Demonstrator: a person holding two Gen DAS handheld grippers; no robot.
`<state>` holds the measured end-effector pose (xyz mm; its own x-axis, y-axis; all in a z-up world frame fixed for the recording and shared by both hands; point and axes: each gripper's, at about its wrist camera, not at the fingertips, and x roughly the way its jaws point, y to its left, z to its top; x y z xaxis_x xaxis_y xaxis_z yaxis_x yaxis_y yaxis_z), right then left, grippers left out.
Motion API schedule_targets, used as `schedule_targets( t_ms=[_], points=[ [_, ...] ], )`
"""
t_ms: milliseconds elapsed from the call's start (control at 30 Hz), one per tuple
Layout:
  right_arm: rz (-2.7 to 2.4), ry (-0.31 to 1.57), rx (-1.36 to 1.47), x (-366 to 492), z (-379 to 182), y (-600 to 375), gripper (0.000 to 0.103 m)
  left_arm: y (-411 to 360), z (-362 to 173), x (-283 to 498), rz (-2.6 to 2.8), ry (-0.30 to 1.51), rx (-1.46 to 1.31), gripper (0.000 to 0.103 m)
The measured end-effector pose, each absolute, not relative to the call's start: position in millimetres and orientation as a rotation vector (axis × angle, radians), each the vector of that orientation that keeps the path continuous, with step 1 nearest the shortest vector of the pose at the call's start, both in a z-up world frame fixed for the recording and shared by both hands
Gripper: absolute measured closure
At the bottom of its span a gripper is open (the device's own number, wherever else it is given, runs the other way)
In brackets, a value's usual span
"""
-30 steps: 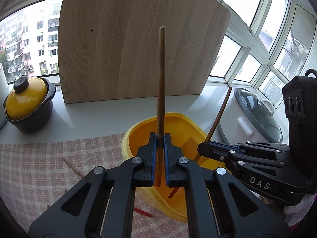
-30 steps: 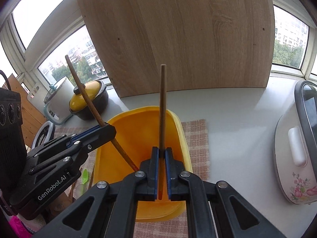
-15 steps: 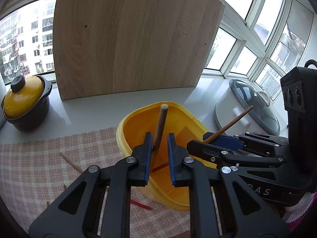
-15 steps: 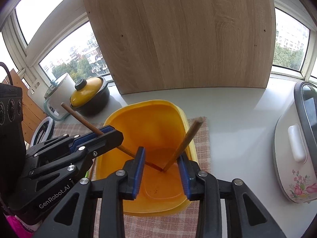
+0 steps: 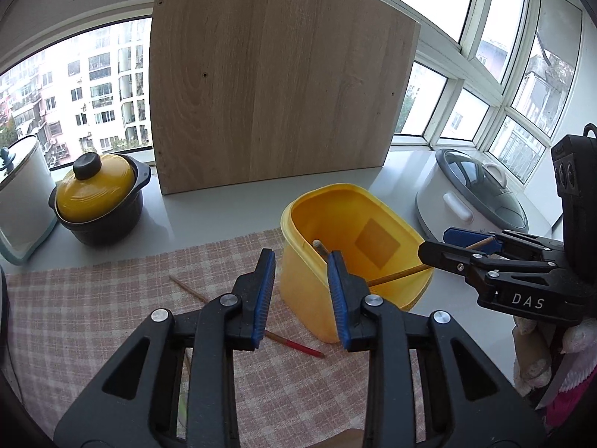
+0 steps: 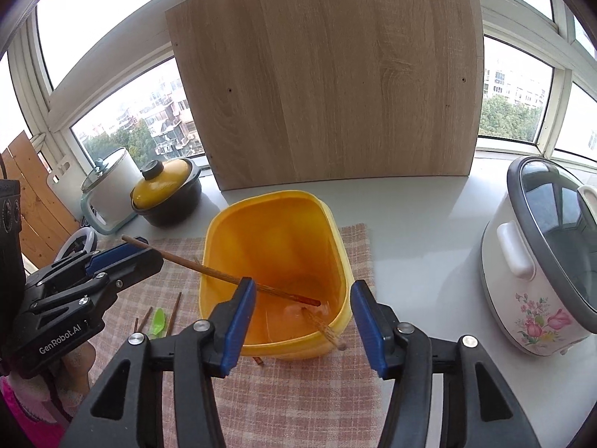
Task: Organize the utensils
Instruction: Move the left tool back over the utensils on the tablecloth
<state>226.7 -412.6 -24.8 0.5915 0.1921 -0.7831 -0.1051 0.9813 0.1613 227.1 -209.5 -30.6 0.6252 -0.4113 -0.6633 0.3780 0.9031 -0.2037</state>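
- Left wrist view: the left gripper (image 5: 300, 293) is hanging spread wide and holding nothing, just in front of the yellow bin (image 5: 391, 212). The left chopstick (image 5: 320, 248) is sitting in the bin with its top poking up between the jaws.
- The loose chopstick (image 5: 294, 342) is lying on the checked cloth (image 5: 93, 298) under the left jaw, so sorting is, I judge, only partly done.
- Risk on this side: the stick's top is standing so close to the right-hand pad that a careless pull-back could be catching it and flicking it out, or dragging the light bin along the cloth.
- Further right, the right chopstick (image 5: 399, 273) is leaning low across the bin's rim with much of its length jutting outside. A nudge could be levering it over the edge onto the counter.
- Right wrist view: the right gripper (image 6: 302, 313) is likewise spread and gripping nothing, with the bin between its pads.
- Change: a second ago each claw was pinching its stick upright above the bin. Half a second ago the jaws were just parting and the sticks starting to tilt. Now the jaws are gaping wider, both sticks are resting slanted on opposite rims, and both grippers are sitting farther back.
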Motion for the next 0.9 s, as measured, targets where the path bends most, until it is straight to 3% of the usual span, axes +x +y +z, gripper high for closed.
schedule_targets(
  t_ms=[300,733,900],
  points=[
    [0.198,0.872,0.075,189,-9,-394,0.037,-162,-22,188,-0.406,0.751,-0.026,0.075],
    [0.36,0.82,0.017,158,-20,-349,0.012,-64,-47,148,-0.285,0.825,-0.077,0.075],
    [0.443,0.878,-0.055,156,-37,-316,0.012,-37,-75,141,-0.253,0.915,-0.087,0.075]
  ],
)
